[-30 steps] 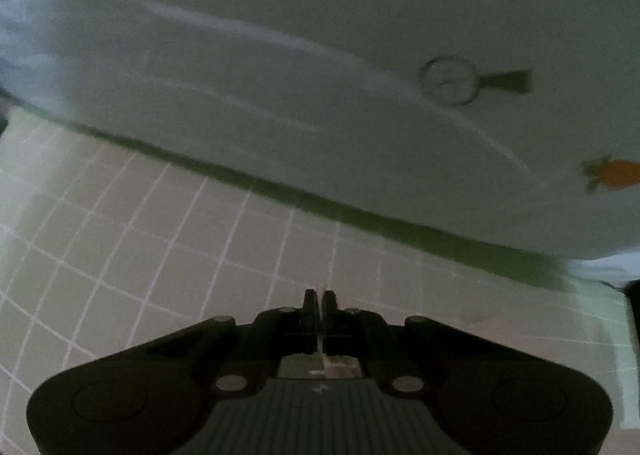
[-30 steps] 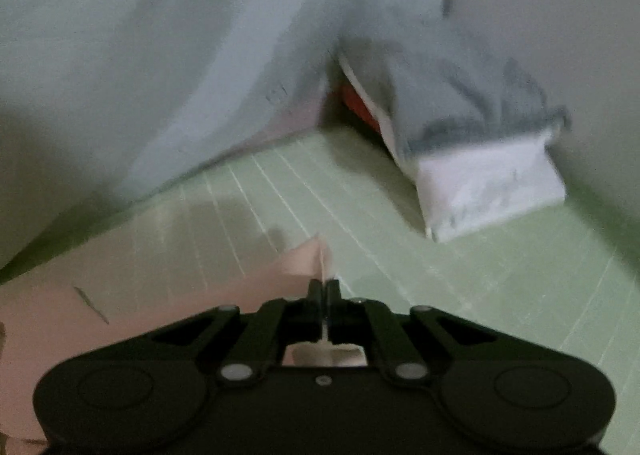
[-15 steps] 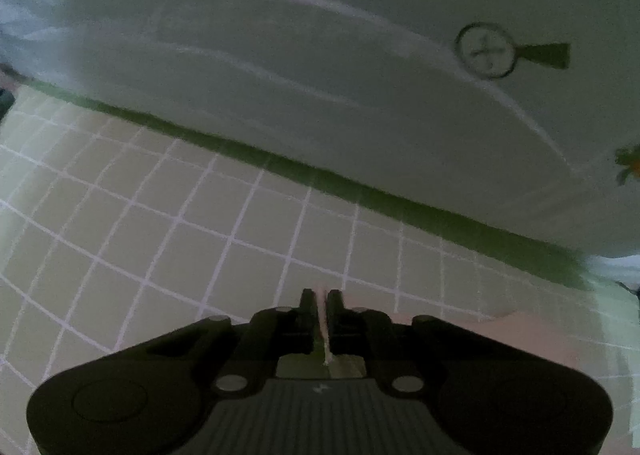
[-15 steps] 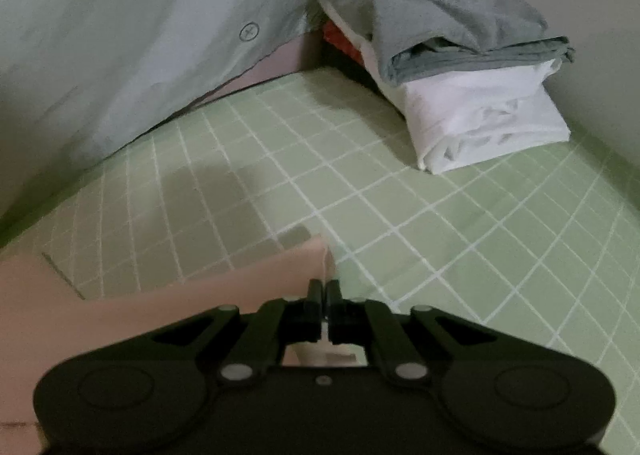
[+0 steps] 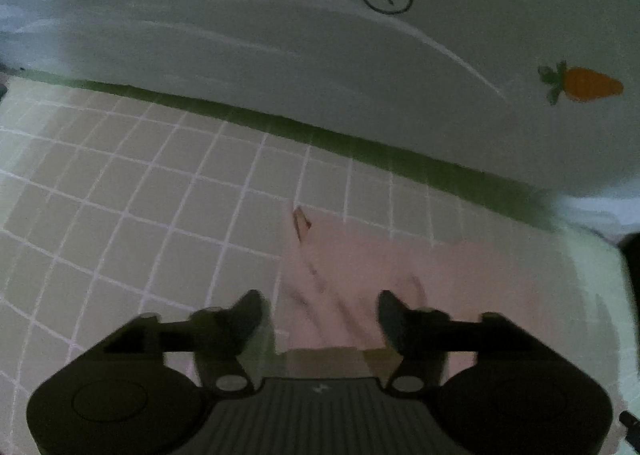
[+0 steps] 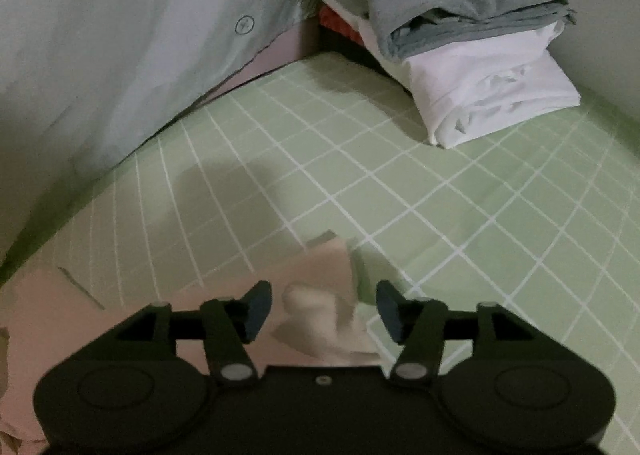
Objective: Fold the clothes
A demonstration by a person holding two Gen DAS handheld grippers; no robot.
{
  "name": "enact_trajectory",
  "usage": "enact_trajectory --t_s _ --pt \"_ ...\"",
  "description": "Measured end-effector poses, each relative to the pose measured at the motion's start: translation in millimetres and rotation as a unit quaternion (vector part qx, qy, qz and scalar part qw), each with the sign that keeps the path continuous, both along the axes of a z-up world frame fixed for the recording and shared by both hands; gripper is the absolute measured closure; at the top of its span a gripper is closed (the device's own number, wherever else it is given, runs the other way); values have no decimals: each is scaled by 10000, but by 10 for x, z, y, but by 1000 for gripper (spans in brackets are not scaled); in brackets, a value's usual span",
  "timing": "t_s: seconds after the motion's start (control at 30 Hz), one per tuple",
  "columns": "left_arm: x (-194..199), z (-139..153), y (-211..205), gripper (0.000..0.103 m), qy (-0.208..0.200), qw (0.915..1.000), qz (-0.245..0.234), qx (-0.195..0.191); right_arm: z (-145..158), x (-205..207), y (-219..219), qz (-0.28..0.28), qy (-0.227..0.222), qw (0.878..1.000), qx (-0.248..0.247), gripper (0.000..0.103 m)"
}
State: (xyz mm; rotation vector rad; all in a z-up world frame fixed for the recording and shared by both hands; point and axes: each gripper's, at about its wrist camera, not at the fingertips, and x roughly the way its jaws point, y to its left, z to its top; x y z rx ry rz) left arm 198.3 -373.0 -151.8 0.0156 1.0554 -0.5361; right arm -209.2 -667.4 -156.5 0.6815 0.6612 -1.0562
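Both the left gripper [image 5: 320, 315] and right gripper [image 6: 323, 309] gape open over pink cloth [image 5: 400, 267] on the green checked sheet [image 6: 440, 195]; folded clothes [image 6: 480, 83] sit upper right.

Pink garment [image 5: 400, 271] flat on green grid mat, corner [image 6: 336, 255] rumpled, slightly raised.

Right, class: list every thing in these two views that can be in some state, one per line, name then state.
left gripper: open, over the pink garment's corner.
right gripper: open, the garment's other corner loose between its fingers.
pink garment: released, lying on the green sheet.
grey garment: folded, top of the pile.
white garment: folded, under the grey one.
printed cloth: spread out behind the sheet.
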Motion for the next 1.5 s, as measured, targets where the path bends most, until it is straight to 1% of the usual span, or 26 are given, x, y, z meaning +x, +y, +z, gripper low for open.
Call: enact_trajectory --t_s 0.07,0.1,0.13,0.17,0.2,0.23,0.33,0.4,0.47,0.57,0.63,0.73,0.8,0.9,1.07,1.17,1.23,1.3,1.33,1.37,1.4,1.43,1.47,1.5 --pt "-23 34 104 24 -14 10000 40 67 -37 18 -11 95 2 9999 44 43" --pt "-43 42 162 24 -38 10000 57 63 -36 27 -2 166 27 9999 -2 49" --pt "-72 87 236 23 -75 9999 65 62 -32 48 7 258 89 9996 -36 64" --pt "-113 136 311 21 -116 9999 79 70 -28 67 16 347 151 9993 -68 75" --pt "-179 195 386 19 -169 9997 110 111 -13 78 21 413 208 9989 -78 95" --pt "-221 238 440 19 -218 9995 145 146 5 85 28 476 250 9985 -92 100" --pt "-418 376 631 18 -314 9989 282 215 155 28 119 601 11 9979 -228 100" --pt "-622 455 789 15 -338 9985 363 225 320 15 277 832 -65 9954 -479 100" --pt "-830 516 926 14 -353 9983 410 214 498 17 522 1176 -167 9902 -733 100" --pt "-1133 573 1128 14 -296 9985 423 207 731 33 946 1746 -316 9785 -1052 100" --pt "-1232 544 1220 14 -240 9984 434 283 845 54 1271 2166 -347 9680 -1219 100" --pt "-1487 599 1492 14 -193 9976 476 468 928 103 1728 2681 -415 9541 -1271 100" --pt "-1632 598 1644 14 -173 9974 448 540 931 123 2009 2962 -451 9465 -1199 100" --pt "-1807 571 1826 14 -148 9970 351 671 850 156 2429 3371 -340 9345 -1096 100" --pt "-2003 506 2033 14 -88 9965 110 829 620 119 2977 3749 -85 9251 -597 100" --pt "-2050 453 2095 14 -55 9959 15 906 479 112 3221 3928 244 9183 -418 100" --pt "-2061 438 2100 14 -33 9958 1 920 467 98 3274 3958 256 9176 -262 101" --pt "-2083 449 2062 14 -54 9959 -44 901 459 82 3324 3976 263 9171 -120 98" --pt "-2095 455 2042 14 -64 9960 -67 892 495 40 3319 3892 215 9207 -176 86" --pt "-2110 461 2019 14 -79 9960 -93 883 530 -2 3314 3807 166 9243 -231 77" --pt "-2140 467 1978 14 -104 9961 -131 871 565 -43 3309 3722 118 9277 -287 59" --pt "-2178 469 1926 14 -122 9961 -174 853 601 -88 3300 3628 70 9312 -344 48" --pt "-2216 471 1874 14 -140 9962 -217 835 642 -154 3260 3469 25 9370 -416 43" --pt "-2258 471 1818 14 -159 9962 -266 818 673 -197 3208 3310 29 9423 -494 31"
